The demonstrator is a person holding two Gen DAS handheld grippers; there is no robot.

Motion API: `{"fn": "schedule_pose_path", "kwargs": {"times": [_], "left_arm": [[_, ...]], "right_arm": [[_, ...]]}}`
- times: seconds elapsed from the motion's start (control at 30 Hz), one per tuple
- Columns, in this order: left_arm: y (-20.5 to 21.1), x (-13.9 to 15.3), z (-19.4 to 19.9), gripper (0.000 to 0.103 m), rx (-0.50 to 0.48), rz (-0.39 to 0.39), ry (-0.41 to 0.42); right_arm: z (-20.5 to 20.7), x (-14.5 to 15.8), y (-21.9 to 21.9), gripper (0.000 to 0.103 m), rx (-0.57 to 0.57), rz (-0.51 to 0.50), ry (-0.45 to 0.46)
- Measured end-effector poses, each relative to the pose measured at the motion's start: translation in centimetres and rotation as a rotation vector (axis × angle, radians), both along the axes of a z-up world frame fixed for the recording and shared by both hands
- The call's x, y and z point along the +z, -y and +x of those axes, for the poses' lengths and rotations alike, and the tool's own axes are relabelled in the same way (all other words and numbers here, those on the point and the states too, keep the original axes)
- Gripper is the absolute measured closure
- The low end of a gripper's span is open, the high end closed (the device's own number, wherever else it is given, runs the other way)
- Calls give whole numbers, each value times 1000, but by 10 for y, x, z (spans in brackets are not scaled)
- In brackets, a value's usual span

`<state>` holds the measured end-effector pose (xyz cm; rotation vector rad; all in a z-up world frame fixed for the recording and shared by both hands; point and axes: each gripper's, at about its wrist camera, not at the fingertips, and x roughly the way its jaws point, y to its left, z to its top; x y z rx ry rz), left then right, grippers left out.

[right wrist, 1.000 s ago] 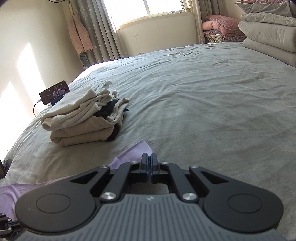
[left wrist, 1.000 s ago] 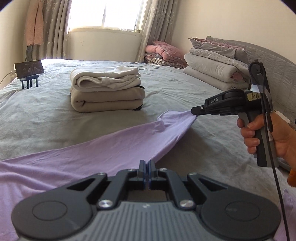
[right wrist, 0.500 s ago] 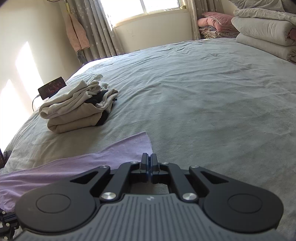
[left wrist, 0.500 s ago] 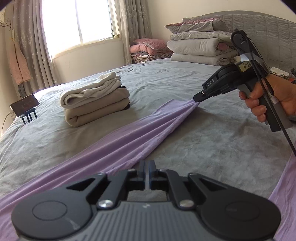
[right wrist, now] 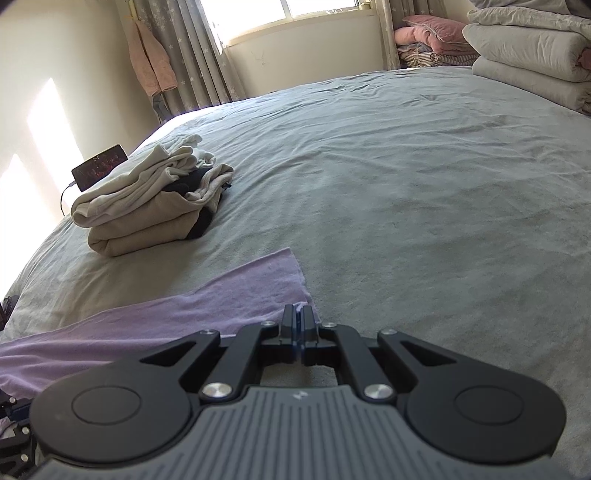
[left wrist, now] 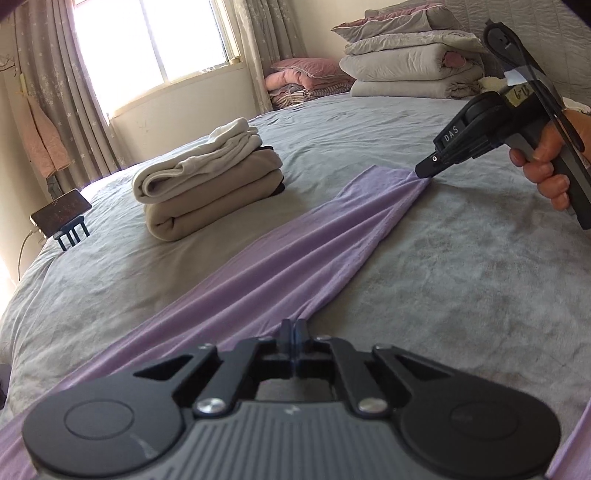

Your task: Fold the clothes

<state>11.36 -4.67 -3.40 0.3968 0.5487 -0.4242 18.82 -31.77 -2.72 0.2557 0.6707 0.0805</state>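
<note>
Lilac garment (left wrist: pixel 317 240): thin soft fabric, pulled into a long band w/ lengthwise creases, lying diagonally across the grey bed (left wrist: pixel 461 288). Far end bunched to a point, near end narrowed too. Flat squared corner visible in right wrist view (right wrist: pixel 273 280).

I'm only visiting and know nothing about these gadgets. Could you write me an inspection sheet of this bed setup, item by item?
Surface: grey bedspread, wrinkled.
Job's things: purple garment stretched in a long band between the two claws; folded beige stack beside it.
Clutter: phone on a small stand near the bed's edge; folded quilts and pink bedding at the far end.
Grippers: left claw shut on the purple garment; right claw, held in a hand, shut on its far corner.
Cables: a thin lead from the phone; a black cord on the right handle.
Surroundings: window, starred curtains, pink coat hanging.
</note>
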Motion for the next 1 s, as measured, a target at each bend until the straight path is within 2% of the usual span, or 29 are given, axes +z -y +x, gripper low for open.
{"fn": "schedule_pose_path", "kwargs": {"times": [0.17, 0.27, 0.4, 0.5, 0.57, 0.63, 0.67, 0.7, 0.77, 0.83, 1.0], "left_arm": [[-1, 18, -20, 103, -26, -42, 25], [7, 24, -30, 103, -61, -53, 4], [19, 16, -35, 103, -103, -43, -68], [22, 6, -36, 102, -118, -14, -79], [20, 10, -37, 98, -126, -23, -82], [16, 14, -37, 87, -136, -36, -87], [13, 17, -35, 75, -140, -53, -94], [10, 20, -34, 69, -141, -70, -97], [3, 26, -28, 67, -127, -90, -98], [-5, 30, -21, 65, -103, -100, -96], [-34, 32, 9, 63, 9, -61, -80]], "right_arm": [[-8, 8, 3, 101, -5, -28, 29], [-15, 12, 6, 101, -5, -65, 36], [-24, 8, 11, 101, -9, -109, 1], [-26, -1, 13, 101, 8, -117, -30], [-27, -3, 14, 97, 25, -106, -29], [-26, -1, 16, 89, 37, -85, -23], [-24, 1, 17, 86, 42, -77, -20], [-22, 3, 16, 82, 44, -74, -14], [-18, 6, 15, 61, 47, -74, 2], [-12, 7, 11, 61, 58, -74, 19], [10, 3, 1, 61, 84, -100, 18]]}}
